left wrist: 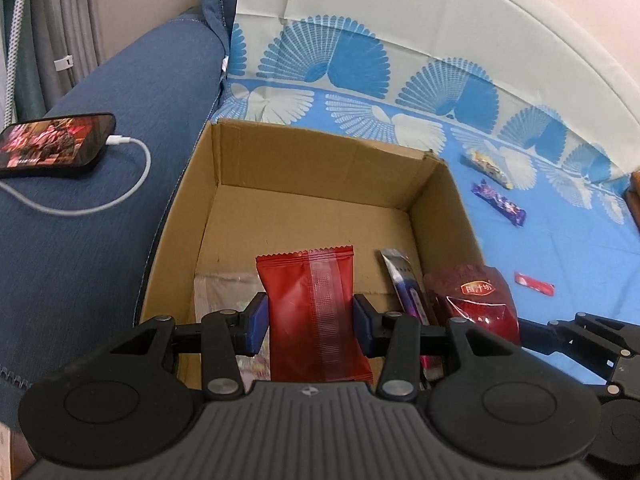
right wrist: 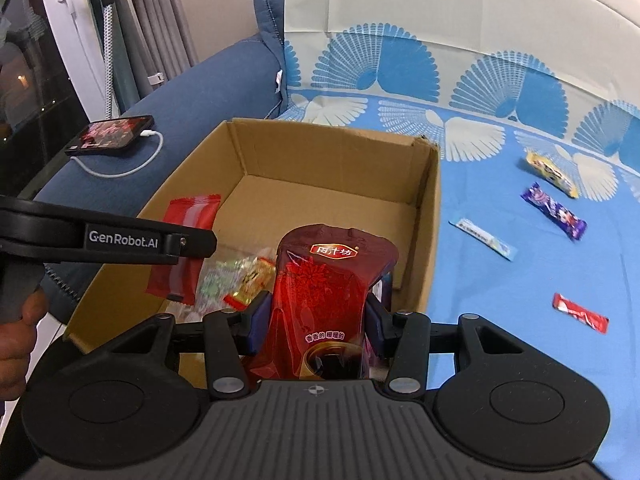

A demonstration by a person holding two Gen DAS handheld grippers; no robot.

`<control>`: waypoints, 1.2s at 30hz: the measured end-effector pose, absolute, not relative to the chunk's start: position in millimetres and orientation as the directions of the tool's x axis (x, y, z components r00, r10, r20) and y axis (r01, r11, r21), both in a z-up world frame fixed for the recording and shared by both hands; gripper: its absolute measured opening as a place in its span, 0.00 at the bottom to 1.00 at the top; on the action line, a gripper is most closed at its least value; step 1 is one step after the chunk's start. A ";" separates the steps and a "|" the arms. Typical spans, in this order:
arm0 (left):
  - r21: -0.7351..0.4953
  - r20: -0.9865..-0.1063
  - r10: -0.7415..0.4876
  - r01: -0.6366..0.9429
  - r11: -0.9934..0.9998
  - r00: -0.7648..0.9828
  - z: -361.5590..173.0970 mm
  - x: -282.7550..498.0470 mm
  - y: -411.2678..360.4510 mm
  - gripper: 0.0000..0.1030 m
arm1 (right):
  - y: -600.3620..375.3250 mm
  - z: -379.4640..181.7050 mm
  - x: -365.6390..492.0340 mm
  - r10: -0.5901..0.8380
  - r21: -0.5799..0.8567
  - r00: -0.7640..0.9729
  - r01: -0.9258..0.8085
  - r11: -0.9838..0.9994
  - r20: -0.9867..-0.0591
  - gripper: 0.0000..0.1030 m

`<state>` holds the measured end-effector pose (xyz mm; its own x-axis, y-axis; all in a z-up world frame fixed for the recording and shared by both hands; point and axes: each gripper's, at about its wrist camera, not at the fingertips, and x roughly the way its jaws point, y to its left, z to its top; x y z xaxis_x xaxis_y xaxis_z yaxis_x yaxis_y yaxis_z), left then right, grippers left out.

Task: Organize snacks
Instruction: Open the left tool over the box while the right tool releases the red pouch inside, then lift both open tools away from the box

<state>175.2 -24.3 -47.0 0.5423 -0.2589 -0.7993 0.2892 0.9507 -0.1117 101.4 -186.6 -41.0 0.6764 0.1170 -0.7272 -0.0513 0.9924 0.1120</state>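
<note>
My left gripper (left wrist: 310, 316) is shut on a plain red snack packet (left wrist: 312, 308) and holds it over the near part of an open cardboard box (left wrist: 320, 168). My right gripper (right wrist: 316, 320) is shut on a dark red pouch (right wrist: 324, 296) with gold lettering, held over the box's near right side (right wrist: 434, 216). The pouch also shows in the left wrist view (left wrist: 476, 300). The left gripper's arm (right wrist: 100, 238) and its red packet (right wrist: 186, 240) show in the right wrist view. Inside the box lie a clear candy bag (right wrist: 236, 276) and a purple stick packet (left wrist: 404, 284).
The box stands on a blue patterned cloth (right wrist: 500, 300). On the cloth to the right lie a yellow snack (right wrist: 552, 172), a purple bar (right wrist: 554, 210), a light blue stick (right wrist: 484, 238) and a small red packet (right wrist: 580, 312). A phone (left wrist: 56, 144) with a white cable rests on the blue sofa arm.
</note>
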 end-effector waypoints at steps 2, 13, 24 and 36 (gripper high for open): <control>-0.106 -0.801 -0.252 0.287 0.952 0.542 -51.0 184.8 -26.7 0.47 | -188.1 -43.4 112.3 0.117 0.112 0.674 -0.052 0.992 -0.729 0.50; -0.040 -0.795 -0.226 0.324 0.945 0.563 -61.4 235.7 -42.6 0.61 | -194.6 -49.2 160.2 0.103 0.080 0.701 -0.065 0.995 -0.706 0.52; -0.053 -0.820 -0.182 0.245 0.968 0.542 -59.0 211.1 -18.0 1.00 | -201.4 -51.4 143.7 0.090 0.106 0.658 -0.015 0.994 -0.747 0.93; -0.041 -0.843 -0.132 0.181 0.983 0.521 -47.9 83.6 4.4 1.00 | -169.9 -30.8 26.1 0.097 0.133 0.647 0.006 0.991 -0.756 0.99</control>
<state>83.6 4.4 -47.9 0.5210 -0.1316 -0.8434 0.1813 0.9826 -0.0413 26.1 -169.9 -30.8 0.6472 0.0974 -0.7561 0.0059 0.9911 0.1328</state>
